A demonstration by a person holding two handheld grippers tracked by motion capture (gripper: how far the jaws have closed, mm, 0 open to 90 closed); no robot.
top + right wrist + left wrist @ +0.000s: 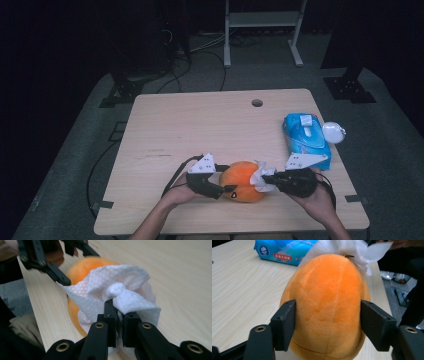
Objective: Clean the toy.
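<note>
While the left gripper (pixel 223 190) clamps the orange plush toy (pixel 242 181) steady near the table's (pixel 200 125) front edge, the right gripper (pixel 267 179), clenched on a bunched white wipe (pixel 120 297), presses it against the toy, seemingly to clean it.

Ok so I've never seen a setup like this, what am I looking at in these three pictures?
A person sits at a light wooden table, holding a hand-held two-jaw tool in each hand. One picture looks down from above; the other two come from cameras riding on each tool. The left gripper has its black jaws on both sides of a soft orange plush toy. The right gripper pinches a crumpled white paper tissue that rests against the toy. At the table's right edge lie a blue pack of wet wipes and a small round white object.
</note>
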